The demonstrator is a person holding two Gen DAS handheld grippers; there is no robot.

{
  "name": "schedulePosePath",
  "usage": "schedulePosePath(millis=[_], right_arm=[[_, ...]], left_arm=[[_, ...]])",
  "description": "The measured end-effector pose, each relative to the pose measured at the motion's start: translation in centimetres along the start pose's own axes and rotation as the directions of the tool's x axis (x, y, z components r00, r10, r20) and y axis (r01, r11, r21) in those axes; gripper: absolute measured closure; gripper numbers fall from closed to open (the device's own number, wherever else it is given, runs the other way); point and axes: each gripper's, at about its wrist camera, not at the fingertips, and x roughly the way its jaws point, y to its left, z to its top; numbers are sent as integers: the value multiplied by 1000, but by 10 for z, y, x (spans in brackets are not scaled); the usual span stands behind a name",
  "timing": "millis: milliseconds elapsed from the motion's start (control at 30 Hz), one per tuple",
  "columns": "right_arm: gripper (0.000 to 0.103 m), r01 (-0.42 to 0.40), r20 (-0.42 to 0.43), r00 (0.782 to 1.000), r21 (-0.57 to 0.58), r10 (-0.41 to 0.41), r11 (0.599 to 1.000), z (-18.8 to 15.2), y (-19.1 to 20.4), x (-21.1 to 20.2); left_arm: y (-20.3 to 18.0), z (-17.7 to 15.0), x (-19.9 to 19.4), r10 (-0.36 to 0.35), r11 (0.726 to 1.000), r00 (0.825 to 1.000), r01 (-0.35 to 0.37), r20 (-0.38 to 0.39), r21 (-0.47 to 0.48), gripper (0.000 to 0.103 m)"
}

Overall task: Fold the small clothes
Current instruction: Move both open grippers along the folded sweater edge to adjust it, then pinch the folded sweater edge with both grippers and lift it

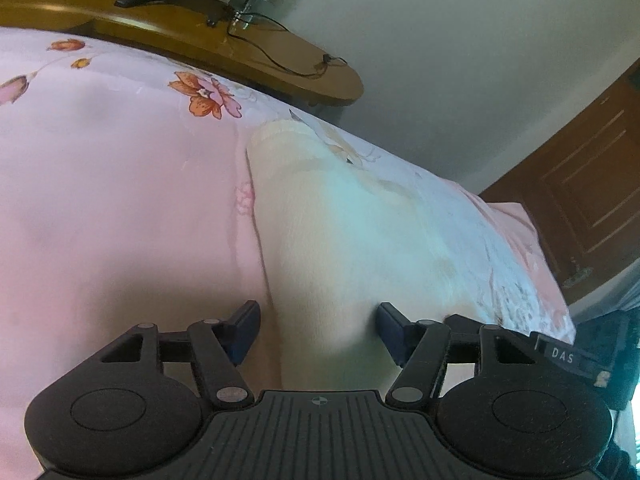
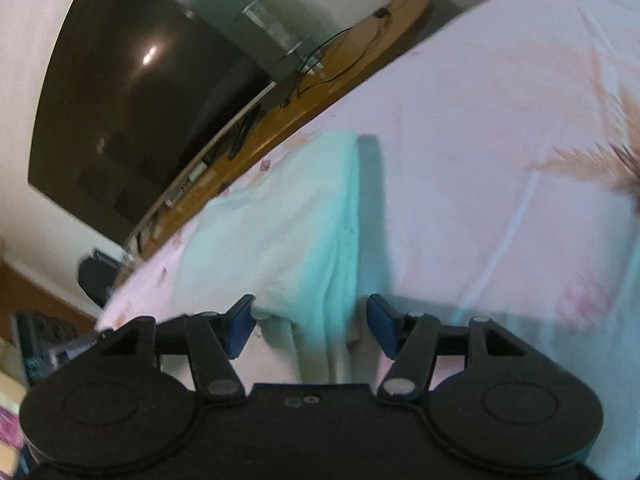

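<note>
A small pale cream garment (image 1: 320, 216) lies on the pink floral bedsheet (image 1: 100, 200). In the left wrist view it runs from mid-frame down between the jaws. My left gripper (image 1: 318, 332) is open, its blue pads either side of the cloth's near end. In the right wrist view the same garment (image 2: 272, 220) looks pale mint-white, with a fold edge on its right side. My right gripper (image 2: 310, 328) is open, jaws wide, with the garment's near edge between them. Neither gripper holds the cloth.
A wooden shelf (image 1: 224, 40) with cables borders the bed's far edge. A dark TV screen (image 2: 132, 108) hangs on the white wall. A brown wooden door (image 1: 588, 200) stands at the right. The bedsheet (image 2: 500, 140) spreads wide to the right of the garment.
</note>
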Motion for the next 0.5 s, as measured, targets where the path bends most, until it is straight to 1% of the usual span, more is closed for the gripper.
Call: schedulePosePath(millis=[100, 167, 233, 300, 367, 433, 467, 500], right_arm=[[46, 30, -15, 999, -78, -31, 996, 3, 17, 12], [49, 40, -12, 999, -112, -42, 993, 2, 22, 14], [55, 21, -13, 1000, -104, -23, 994, 1, 17, 10], [54, -5, -13, 1000, -75, 4, 997, 0, 7, 4], [53, -24, -27, 999, -76, 22, 997, -1, 4, 3], [51, -33, -28, 999, -69, 31, 997, -1, 4, 7], [52, -23, -20, 1000, -72, 22, 997, 0, 7, 9], [53, -1, -5, 1000, -82, 0, 997, 0, 12, 12]], left_arm=[[-10, 2, 7, 28, 999, 1000, -28, 6, 24, 40], [-10, 3, 7, 22, 1000, 1000, -22, 4, 19, 40], [-6, 2, 5, 6, 1000, 1000, -6, 0, 16, 40], [-2, -1, 0, -10, 1000, 1000, 10, -6, 17, 40], [-2, -2, 2, -12, 1000, 1000, 13, -3, 26, 40], [-8, 0, 7, 11, 999, 1000, -11, 12, 46, 45], [-13, 0, 9, 35, 997, 999, -37, 33, 62, 51], [-17, -1, 11, 49, 996, 997, -53, 54, 73, 54]])
